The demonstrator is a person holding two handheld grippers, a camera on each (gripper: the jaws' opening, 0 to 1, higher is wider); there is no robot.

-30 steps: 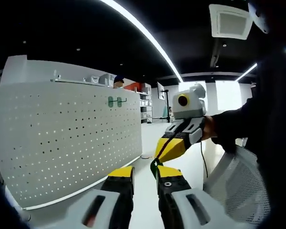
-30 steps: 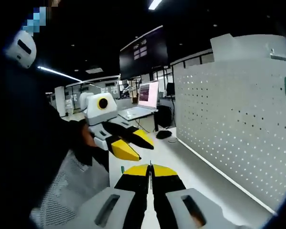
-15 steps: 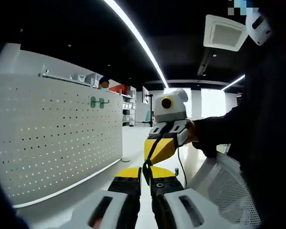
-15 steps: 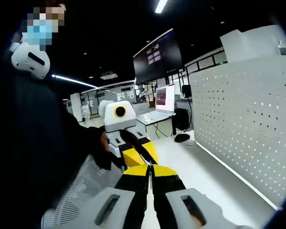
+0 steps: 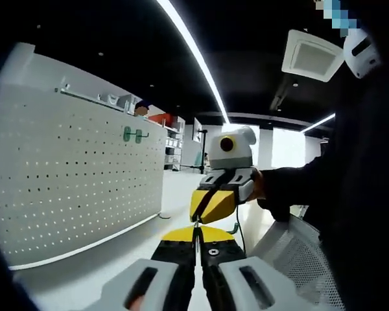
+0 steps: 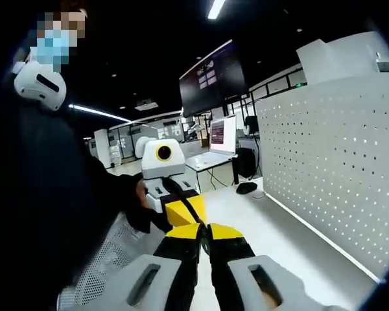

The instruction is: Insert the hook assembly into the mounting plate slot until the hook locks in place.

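Two handheld grippers, each with grey plastic bodies and yellow-and-black wedge-shaped jaws, meet tip to tip above a white tabletop [image 5: 84, 272]. In the left gripper view the left gripper [image 5: 197, 234] has its jaws drawn together with only a thin dark seam between them, and a slim green piece, apparently the hook assembly [image 5: 195, 223], stands in that seam right where the right gripper [image 5: 207, 206] comes down onto it; which gripper actually pinches it I cannot tell. In the right gripper view the right gripper [image 6: 205, 231] also shows jaws brought together, the left gripper [image 6: 185, 212] touching its tip; the hook itself is too small to make out there. One perforated white metal pegboard [image 5: 71, 175] stands upright along the table edge, matte, with regular rows of round holes; the left gripper view shows one green hook fitting [image 5: 134, 135] mounted high on it. The right gripper view adds one open laptop [image 6: 211, 146] and one dark wall screen [image 6: 211, 78]. One white mesh chair back [image 5: 292, 259] sits beside the person's dark sleeve [image 5: 298, 188].
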